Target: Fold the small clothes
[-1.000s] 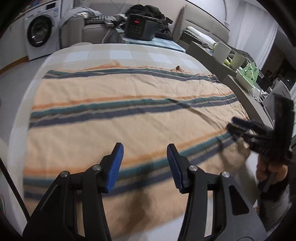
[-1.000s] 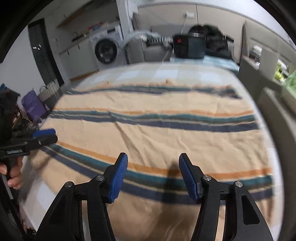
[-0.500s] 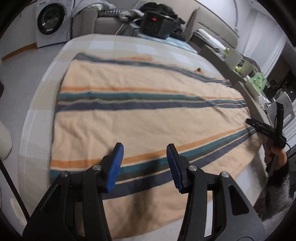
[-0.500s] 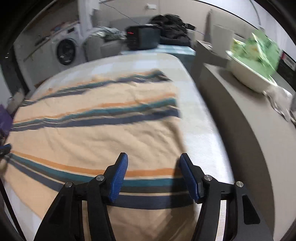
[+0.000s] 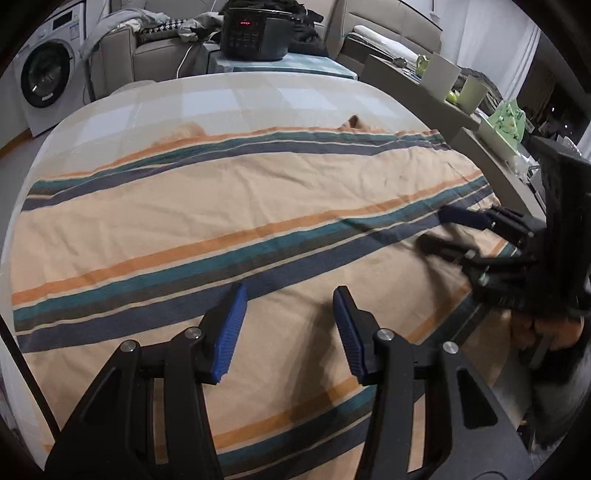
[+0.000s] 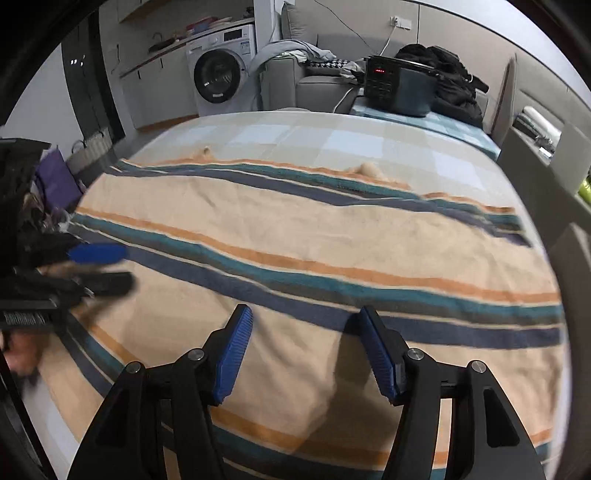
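Observation:
A peach cloth [image 5: 229, 206] with teal, navy and orange stripes lies spread flat over the table; it also shows in the right wrist view [image 6: 332, 236]. My left gripper [image 5: 288, 325] is open and empty, hovering above the cloth's near part. My right gripper [image 6: 306, 350] is open and empty above the near part too. In the left wrist view the right gripper [image 5: 439, 229] reaches in from the right edge, jaws apart over the cloth. In the right wrist view the left gripper [image 6: 107, 266] comes in from the left, blurred.
The table has a pale checked cover [image 5: 258, 99]. Beyond it stand a washing machine [image 6: 218, 77], a grey sofa with clothes [image 6: 314, 77] and a black cooker [image 5: 255, 31] on a side table. A counter with cups and a green bag [image 5: 506, 118] runs along the right.
Both grippers have swung back toward the middle of the cloth's near edge and now sit close together. Both stay open and empty. The cloth has not moved.

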The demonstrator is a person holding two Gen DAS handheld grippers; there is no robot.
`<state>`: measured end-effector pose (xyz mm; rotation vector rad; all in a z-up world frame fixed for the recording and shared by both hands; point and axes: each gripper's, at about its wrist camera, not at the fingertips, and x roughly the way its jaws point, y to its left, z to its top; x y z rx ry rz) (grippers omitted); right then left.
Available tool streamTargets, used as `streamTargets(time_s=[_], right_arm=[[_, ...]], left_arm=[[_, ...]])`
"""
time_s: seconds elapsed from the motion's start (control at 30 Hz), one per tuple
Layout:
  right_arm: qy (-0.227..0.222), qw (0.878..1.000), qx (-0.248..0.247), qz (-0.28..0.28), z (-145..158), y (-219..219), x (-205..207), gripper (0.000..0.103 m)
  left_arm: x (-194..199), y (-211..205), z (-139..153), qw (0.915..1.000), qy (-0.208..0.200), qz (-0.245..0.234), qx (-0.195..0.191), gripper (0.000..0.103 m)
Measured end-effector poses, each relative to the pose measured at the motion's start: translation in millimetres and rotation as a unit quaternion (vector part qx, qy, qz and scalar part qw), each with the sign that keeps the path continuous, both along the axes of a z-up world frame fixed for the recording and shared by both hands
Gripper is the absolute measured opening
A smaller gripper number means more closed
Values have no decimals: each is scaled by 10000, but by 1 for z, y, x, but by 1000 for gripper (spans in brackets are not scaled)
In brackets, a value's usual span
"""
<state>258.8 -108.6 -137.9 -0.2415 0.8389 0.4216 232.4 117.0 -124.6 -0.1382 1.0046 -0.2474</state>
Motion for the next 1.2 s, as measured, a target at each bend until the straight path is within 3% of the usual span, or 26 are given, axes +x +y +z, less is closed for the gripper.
streamTargets(time_s=[0.07, 0.1, 0.23, 0.37, 0.5, 0.63, 0.7, 0.8, 0.9, 0.97, 1.1, 1.2], right_arm=[[-93, 9985, -332, -415, -1, -28, 8, 67], [-86, 9983, -206, -542, -1, -51, 13, 70], [-185, 9872, -434, -1523, 0, -116, 28, 71], [-171, 9830, -319, -1801, 8, -133, 31, 69], [-261, 9927, 73, -1179, 21, -90, 24, 69], [-39, 9989, 387, -271, 18, -15, 30, 69], [25, 9996, 289, 41, 11, 10, 32, 69], [21, 9994, -251, 222, -3, 29, 35, 69], [-185, 9981, -594, -32, -1, 1, 42, 70], [-185, 9977, -457, -456, 3, -44, 52, 75], [-217, 9815, -775, -1735, 9, -125, 69, 75], [-149, 9790, -657, -1923, 18, -154, 64, 75]], left_arm=[[-4, 15, -3, 9999, -2, 132, -44, 45], [-8, 24, -3, 9998, -9, 209, -68, 45], [-22, 63, -3, 9975, -31, 653, -277, 45], [-27, 81, -1, 9948, 12, 992, -224, 45], [-17, 70, 12, 9970, -196, 750, -51, 45], [15, 53, 10, 9986, -92, 524, -58, 45], [25, 48, 5, 9992, 7, 411, -19, 45], [28, 56, -1, 9993, 36, 367, -35, 45], [25, 74, -4, 9989, 33, 443, -167, 45], [21, 88, -4, 9981, 9, 512, -342, 45], [15, 109, -7, 9964, 26, 714, -450, 45], [14, 111, -6, 9964, 90, 761, -358, 45]])
